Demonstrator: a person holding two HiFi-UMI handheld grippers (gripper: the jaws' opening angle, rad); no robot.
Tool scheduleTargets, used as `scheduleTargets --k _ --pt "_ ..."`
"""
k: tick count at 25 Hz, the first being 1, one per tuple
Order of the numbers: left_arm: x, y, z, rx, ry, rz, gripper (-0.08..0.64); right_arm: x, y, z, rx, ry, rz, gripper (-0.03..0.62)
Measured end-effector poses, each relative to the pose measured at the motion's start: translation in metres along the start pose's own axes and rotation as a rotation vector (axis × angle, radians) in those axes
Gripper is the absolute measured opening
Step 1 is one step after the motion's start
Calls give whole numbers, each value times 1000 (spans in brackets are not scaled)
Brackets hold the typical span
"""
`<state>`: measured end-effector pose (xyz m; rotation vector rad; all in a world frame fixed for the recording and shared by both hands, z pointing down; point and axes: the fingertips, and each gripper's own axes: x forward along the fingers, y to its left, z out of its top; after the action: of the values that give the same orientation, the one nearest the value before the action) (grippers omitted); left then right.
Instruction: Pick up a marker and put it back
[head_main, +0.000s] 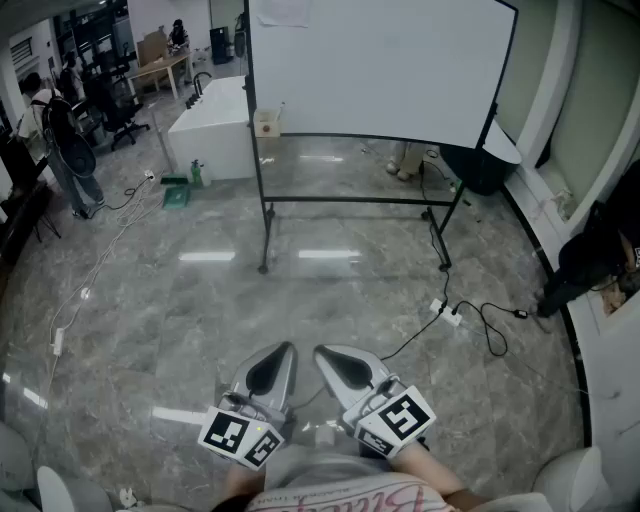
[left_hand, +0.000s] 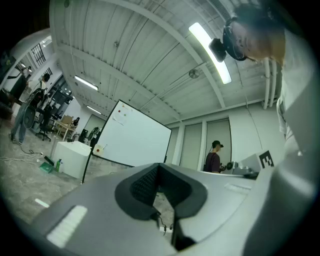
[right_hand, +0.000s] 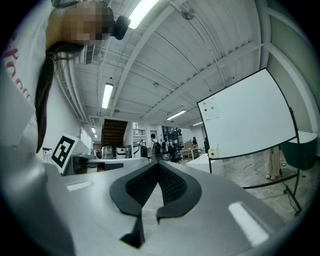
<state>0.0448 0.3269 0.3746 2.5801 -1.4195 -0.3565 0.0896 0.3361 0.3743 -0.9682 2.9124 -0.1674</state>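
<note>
Since both grippers sit low against my body and the whiteboard (head_main: 380, 60) stands well apart across the floor, I judge the step in hand to be the approach. My left gripper (head_main: 283, 352) has its jaws pressed together on nothing, and so does the right gripper (head_main: 325, 354). No marker shows plainly. It probably sits in the small box (head_main: 266, 124) at the board's lower left edge, though that is too small to tell. I'd walk toward that corner, steer clear of the cable (head_main: 470, 315) on the right, and spread one gripper's jaws only once the marker fills its view.
</note>
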Motion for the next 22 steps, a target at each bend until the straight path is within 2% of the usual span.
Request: scheduleTargets --k 16,22 --pt "27 24 -1 -9 -15 27 -2 20 -36 -2 -42 29 -19 0" --pt "54 56 3 -19 -19 44 -2 48 -59 -2 -69 43 -17 2"
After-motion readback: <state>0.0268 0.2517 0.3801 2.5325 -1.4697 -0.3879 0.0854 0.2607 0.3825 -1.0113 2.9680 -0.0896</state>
